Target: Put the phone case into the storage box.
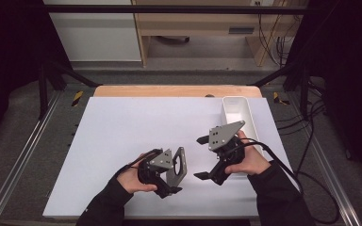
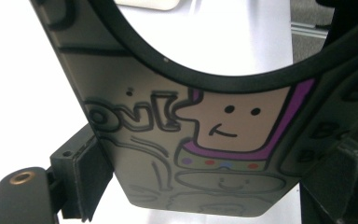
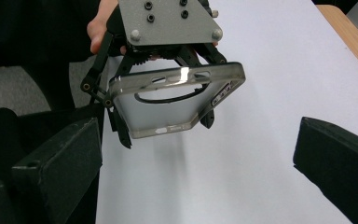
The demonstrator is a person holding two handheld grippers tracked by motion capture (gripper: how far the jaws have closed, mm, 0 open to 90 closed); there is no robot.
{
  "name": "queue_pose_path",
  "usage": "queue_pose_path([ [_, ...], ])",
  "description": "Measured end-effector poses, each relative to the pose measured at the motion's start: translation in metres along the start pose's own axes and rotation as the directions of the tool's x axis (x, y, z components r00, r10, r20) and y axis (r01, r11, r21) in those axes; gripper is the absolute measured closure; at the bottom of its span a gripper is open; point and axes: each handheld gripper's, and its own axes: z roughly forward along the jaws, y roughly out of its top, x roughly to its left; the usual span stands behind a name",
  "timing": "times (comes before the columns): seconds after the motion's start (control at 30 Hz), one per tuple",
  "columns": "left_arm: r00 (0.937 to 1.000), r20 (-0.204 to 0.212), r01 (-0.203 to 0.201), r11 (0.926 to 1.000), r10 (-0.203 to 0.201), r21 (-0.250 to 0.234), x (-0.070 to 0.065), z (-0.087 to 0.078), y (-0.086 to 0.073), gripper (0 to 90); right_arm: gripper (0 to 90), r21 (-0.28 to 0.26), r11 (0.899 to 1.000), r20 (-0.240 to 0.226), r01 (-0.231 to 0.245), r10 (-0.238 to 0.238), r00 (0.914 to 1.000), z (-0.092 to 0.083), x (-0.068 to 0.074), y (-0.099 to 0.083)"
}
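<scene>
White sheeting covers most of the table, whose wooden far edge is seen beyond it; dark floor, metal rails and black frame posts lie on both sides. Wide bare sheet is left ahead of both tools and to the outer side of the left tool, while the right tool is held close to the sheet's right edge.

A white bin stands just beyond the right tool, along the right edge of the sheet. Its far part looks empty; its near end is hidden behind the right tool and hand.

The left tool is gripped by the left hand and is clamped on a phone case, a clear smoky shell with a dark rim. From above, the case is seen standing on edge between the two tools, clear of the sheet. In the left gripper view the case is pinched at its lower part between the two jaws, and a cartoon drawing with a smiling face and a purple outline is seen on it. In the right gripper view the case is seen hanging under the left tool, above the sheet.

The right tool's jaws are spread wide apart, with nothing between them and nothing touched.
</scene>
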Motion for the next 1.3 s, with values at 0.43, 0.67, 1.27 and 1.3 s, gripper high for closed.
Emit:
queue_pose_path([
  [0.43,0.9997,-0.005,0.023,0.9966,-0.023,-0.079,-0.001,0.003,-0.008,11.4,1.0,-0.112,0.992,-0.019,-0.057,0.055,0.9983,0.006,0.002,-0.02],
  [0.67,0.9993,0.021,0.034,0.9928,-0.032,-0.115,-0.003,0.006,-0.013,11.4,1.1,-0.14,0.988,-0.037,-0.063,0.058,0.9976,0.011,0.005,-0.025],
  [1.27,0.9989,0.043,0.023,0.9896,-0.016,-0.142,-0.004,0.003,-0.007,11.5,1.3,-0.172,0.982,-0.07,-0.073,0.062,0.9957,0.028,0.01,-0.028],
  [1.3,0.9988,0.047,0.022,0.9893,-0.016,-0.144,-0.005,0.003,-0.006,11.5,1.4,-0.173,0.982,-0.073,-0.074,0.062,0.9954,0.028,0.01,-0.028],
])
